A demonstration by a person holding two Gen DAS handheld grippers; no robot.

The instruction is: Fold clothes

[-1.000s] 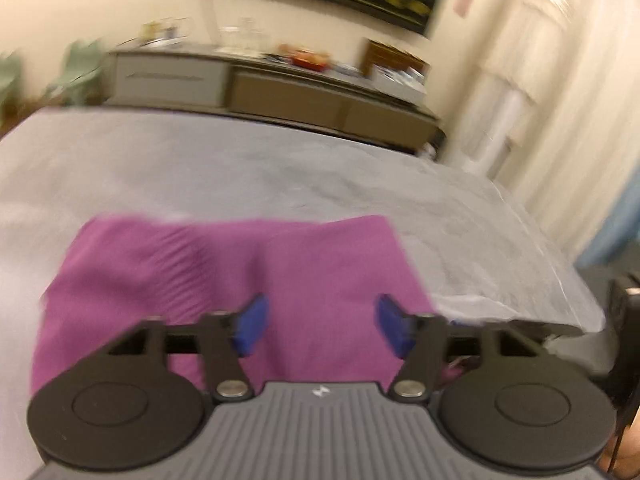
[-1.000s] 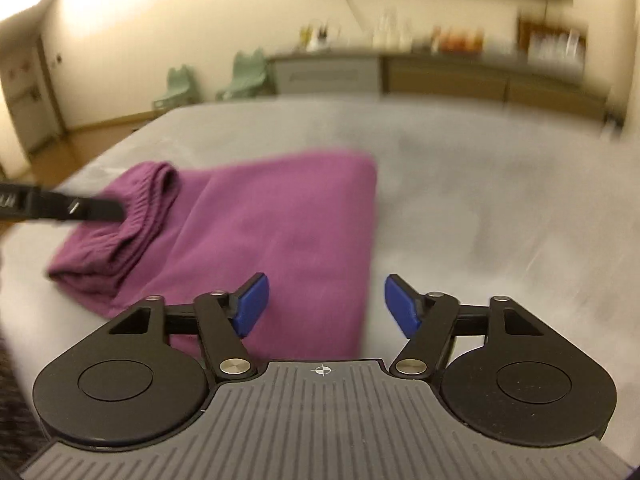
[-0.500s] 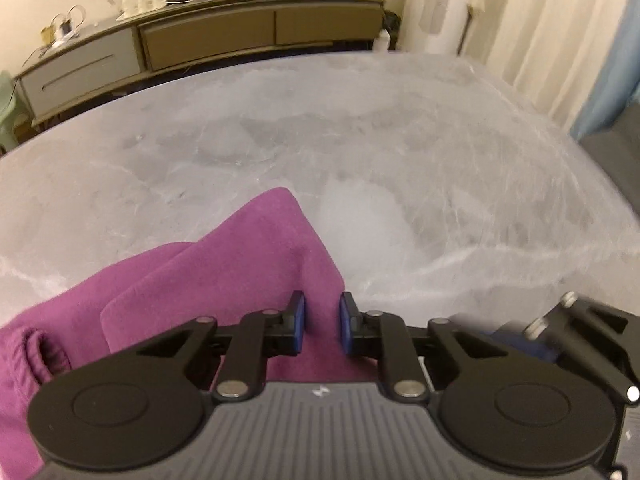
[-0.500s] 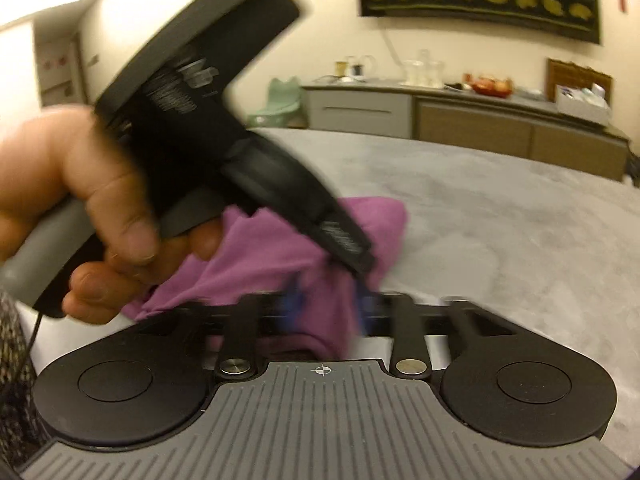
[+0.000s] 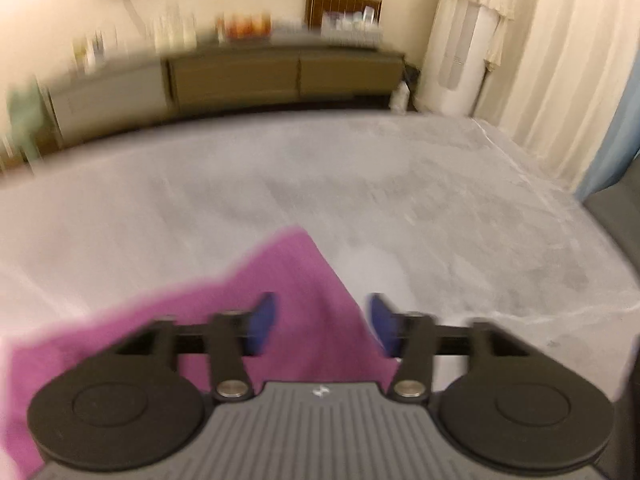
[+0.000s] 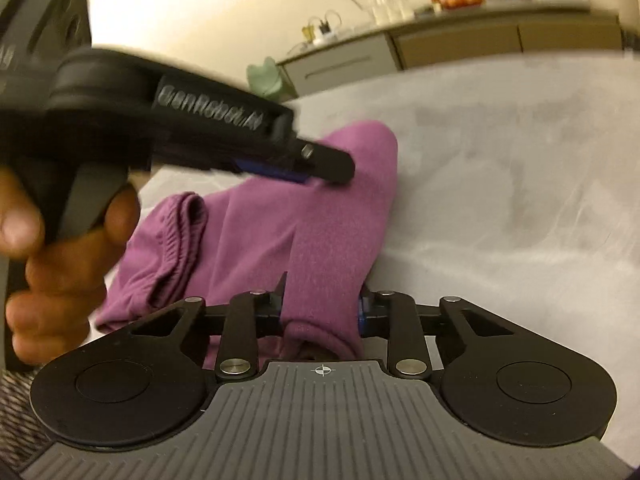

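A purple garment (image 6: pixel 320 220) lies partly folded on the grey surface (image 6: pixel 520 160), its ribbed waistband (image 6: pixel 176 232) bunched at the left. My right gripper (image 6: pixel 320 310) has a thick fold of the near edge filling the gap between its pads, and its jaws are closing on it. In the right wrist view a hand (image 6: pixel 52 280) holds my left gripper (image 6: pixel 320 166) just above the garment's far part. In its own blurred view the left gripper (image 5: pixel 320 320) is opening, blue pads apart over the garment's corner (image 5: pixel 288 280) and not pressing it.
A long low sideboard (image 5: pixel 280 72) with glassware and boxes runs along the far wall. At the right stand a tall white appliance (image 5: pixel 460 64) and pale curtains (image 5: pixel 560 60). A green chair (image 6: pixel 266 78) sits beyond the grey surface (image 5: pixel 440 200), which stretches right of the garment.
The left gripper shut on the garment's edge half a second ago and has opened again. The right gripper has closed from wide open onto the near fold.
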